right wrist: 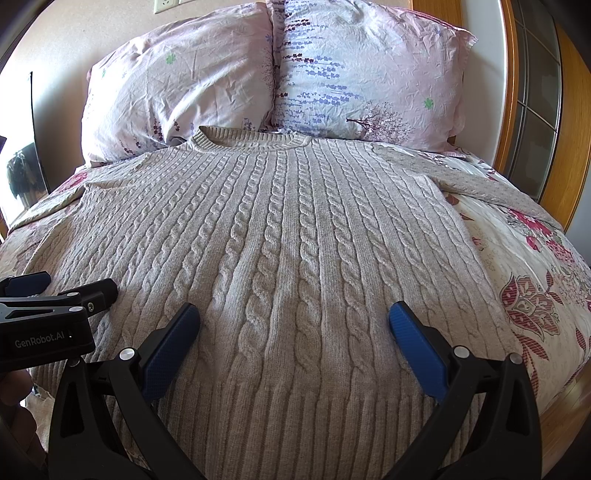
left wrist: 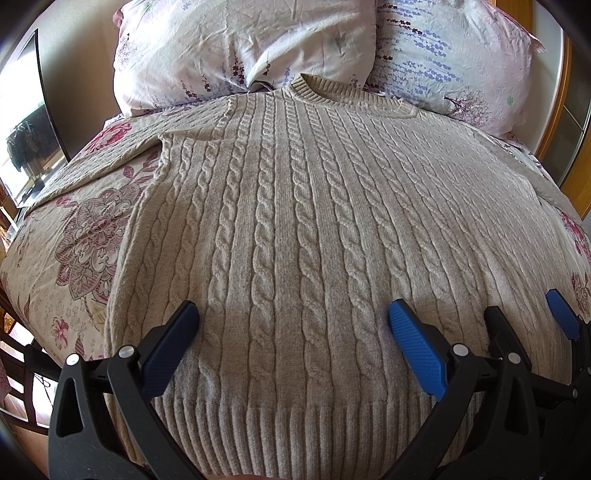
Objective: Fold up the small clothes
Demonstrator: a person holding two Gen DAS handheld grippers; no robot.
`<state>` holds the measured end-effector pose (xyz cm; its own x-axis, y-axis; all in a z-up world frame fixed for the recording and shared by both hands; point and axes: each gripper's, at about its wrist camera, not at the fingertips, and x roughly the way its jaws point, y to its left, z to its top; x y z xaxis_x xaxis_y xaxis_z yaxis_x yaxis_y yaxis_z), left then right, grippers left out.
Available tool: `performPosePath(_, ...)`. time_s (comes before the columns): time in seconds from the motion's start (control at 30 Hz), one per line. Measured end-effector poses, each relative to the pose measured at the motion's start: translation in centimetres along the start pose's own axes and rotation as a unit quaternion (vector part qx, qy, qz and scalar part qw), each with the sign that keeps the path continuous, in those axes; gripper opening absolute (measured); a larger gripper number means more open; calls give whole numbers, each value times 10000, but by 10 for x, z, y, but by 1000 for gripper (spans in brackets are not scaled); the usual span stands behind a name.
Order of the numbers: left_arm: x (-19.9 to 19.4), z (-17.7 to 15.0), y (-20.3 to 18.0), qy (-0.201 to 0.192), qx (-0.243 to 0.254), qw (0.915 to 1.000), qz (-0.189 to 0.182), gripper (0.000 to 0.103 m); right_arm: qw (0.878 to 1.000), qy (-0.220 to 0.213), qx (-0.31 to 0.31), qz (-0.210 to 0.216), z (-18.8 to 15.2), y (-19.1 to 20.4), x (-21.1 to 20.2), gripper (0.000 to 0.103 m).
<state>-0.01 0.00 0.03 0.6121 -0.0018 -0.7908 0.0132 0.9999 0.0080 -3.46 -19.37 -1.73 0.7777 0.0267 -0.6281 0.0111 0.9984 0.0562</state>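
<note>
Both grippers, left point(left wrist: 293, 321) and right point(right wrist: 294, 320), hover jaws wide, empty, seemingly just above the flat sweater point(right wrist: 280, 229) hem

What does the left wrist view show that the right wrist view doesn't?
Only the left wrist view shows the dark screen beside the bed and the sweater's left sleeve spread out. Only the right wrist view shows the wall outlet and the right sleeve laid out. Both show the flat sweater, two pillows and both open grippers.
</note>
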Motion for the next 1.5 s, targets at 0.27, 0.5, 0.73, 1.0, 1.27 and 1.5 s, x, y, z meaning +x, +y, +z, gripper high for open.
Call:
performPosePath(0.27,0,0,0,-6,-1,10000,-1,101,10000,-3,-1,0,0,0,0,102)
performPosePath(0.5,0,0,0,-9,-1,10000,-1,101,10000,-3,-2,-1,0,0,0,102)
performPosePath(0.73,0,0,0,-16,-2,10000,-2,101,10000,-3,-5,0,0,0,0,102)
performPosePath(1.0,0,0,0,-20,-2,10000,-2,101,10000,-5,-7,-3,-1,0,0,102)
performPosePath(1.27,1,2,0,60,23,10000,0,101,9995,225,-185,121,6,-1,2,102)
performPosePath(1.5,5,10,1,161,83,9998,-19,101,9967,418,-405,567,7,-15,8,102)
